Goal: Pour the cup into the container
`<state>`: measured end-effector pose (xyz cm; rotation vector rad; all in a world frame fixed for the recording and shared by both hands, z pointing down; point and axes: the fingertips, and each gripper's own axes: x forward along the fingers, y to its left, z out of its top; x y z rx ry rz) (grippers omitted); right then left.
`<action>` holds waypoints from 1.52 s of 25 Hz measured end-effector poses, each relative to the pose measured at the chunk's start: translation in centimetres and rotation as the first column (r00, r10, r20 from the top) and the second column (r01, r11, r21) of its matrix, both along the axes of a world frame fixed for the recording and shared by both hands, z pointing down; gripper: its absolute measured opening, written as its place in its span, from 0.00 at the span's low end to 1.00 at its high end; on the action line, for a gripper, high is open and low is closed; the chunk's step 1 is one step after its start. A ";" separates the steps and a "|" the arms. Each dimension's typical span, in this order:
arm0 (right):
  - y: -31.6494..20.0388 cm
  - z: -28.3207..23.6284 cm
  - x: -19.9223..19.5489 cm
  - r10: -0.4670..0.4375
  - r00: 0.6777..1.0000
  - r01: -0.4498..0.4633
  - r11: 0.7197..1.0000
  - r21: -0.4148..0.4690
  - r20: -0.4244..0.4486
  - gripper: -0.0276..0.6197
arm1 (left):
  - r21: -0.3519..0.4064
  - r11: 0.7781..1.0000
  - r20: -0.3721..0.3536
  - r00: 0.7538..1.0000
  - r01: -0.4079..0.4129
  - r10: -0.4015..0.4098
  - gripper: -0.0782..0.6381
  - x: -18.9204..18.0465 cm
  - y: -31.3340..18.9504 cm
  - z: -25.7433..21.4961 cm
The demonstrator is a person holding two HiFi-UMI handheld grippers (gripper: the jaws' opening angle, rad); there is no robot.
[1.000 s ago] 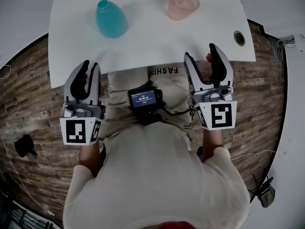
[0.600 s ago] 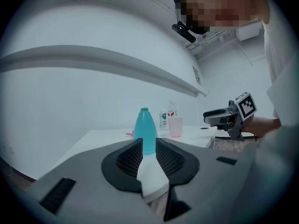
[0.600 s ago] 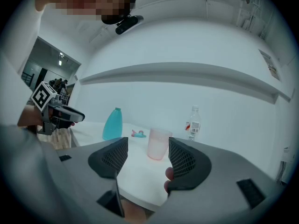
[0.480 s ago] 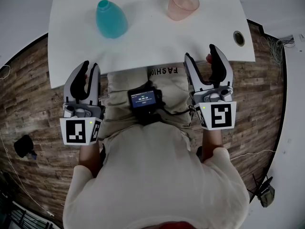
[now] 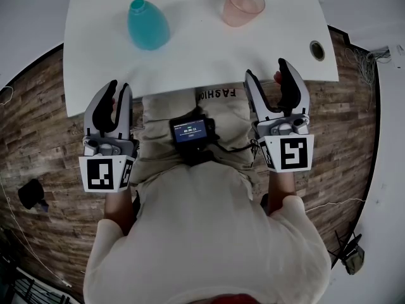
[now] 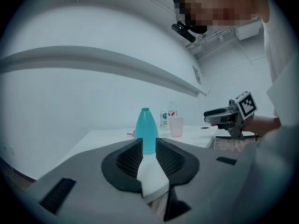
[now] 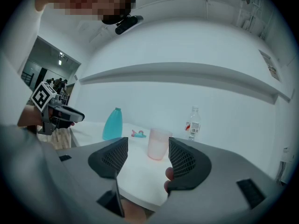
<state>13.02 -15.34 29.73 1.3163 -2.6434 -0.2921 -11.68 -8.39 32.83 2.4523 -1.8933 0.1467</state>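
A pink translucent cup [image 5: 242, 6] stands at the far right of the white table [image 5: 190, 62]; a teal bottle [image 5: 149, 25] with an open neck stands to its left. Both grippers hover short of the table's near edge, above the person's lap. My left gripper [image 5: 119, 88] points at the teal bottle [image 6: 145, 125], its jaws a narrow gap apart with nothing between them. My right gripper [image 5: 266, 71] is open wide and empty, aimed at the cup [image 7: 158, 143], which stands well beyond its tips. Whatever is in the cup is too faint to tell.
A clear water bottle [image 7: 194, 123] stands behind the cup near the wall. A small pink and teal item [image 7: 138, 134] lies at the table's far edge. A cable hole [image 5: 317, 50] sits by the right front corner. A device with a lit screen [image 5: 192, 132] hangs at the person's waist.
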 end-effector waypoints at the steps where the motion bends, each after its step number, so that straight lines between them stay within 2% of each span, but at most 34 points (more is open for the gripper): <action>1: 0.0 0.0 0.0 0.000 1.000 0.000 1.000 0.000 0.000 0.47 | 0.000 1.000 0.000 1.000 0.000 0.000 0.22 0.0 0.0 0.0; 23: 0.0 -0.2 0.3 0.009 1.000 -0.009 1.000 0.007 -0.004 0.47 | 0.002 1.000 0.000 1.000 -0.004 0.004 0.22 -0.1 0.1 0.0; 38: -2.5 -1.1 1.1 -0.012 0.999 0.013 1.000 0.018 -0.031 0.47 | 0.001 1.000 0.018 1.000 -0.003 0.003 0.22 0.3 -0.3 -0.6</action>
